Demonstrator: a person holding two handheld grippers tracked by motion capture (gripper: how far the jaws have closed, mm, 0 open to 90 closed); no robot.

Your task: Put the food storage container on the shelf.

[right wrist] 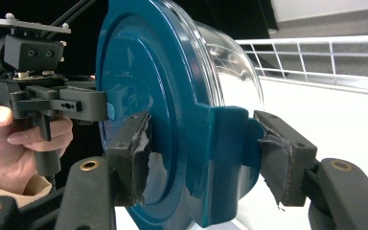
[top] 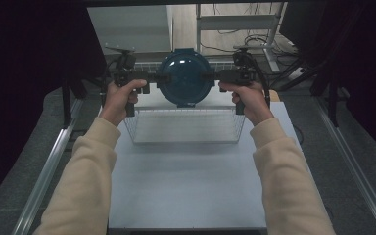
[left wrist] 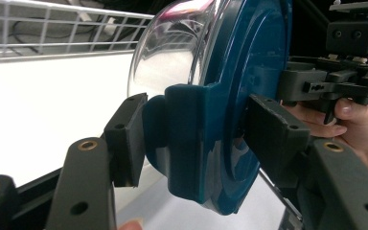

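— Dark curtains close off both sides of the room, and a pale table (top: 186,191) runs between them, with a wire basket (top: 186,128) standing on its far half. What is the person carrying?

— A round container: a clear bowl (left wrist: 172,52) capped by a teal lid (top: 184,78), tipped on edge and held in the air above the basket's far rim. The left gripper (top: 152,77) pinches one lid tab, the right gripper (top: 214,77) the opposite one.

— Are both grips sound?

— In the left gripper view the pads (left wrist: 127,139) press on either side of the tab (left wrist: 182,143); in the right gripper view the jaws clamp the other tab (right wrist: 225,163), and one pad's (right wrist: 141,158) rubber looks torn and peeling.

— So what could fail?

— Probably three things. Worn rubber may slide on the smooth plastic, letting that side drop. If the hands drift apart or turn unevenly, a tab could pull free. And since only the lid is gripped, a loose fit might let the bowl fall onto the basket wires.
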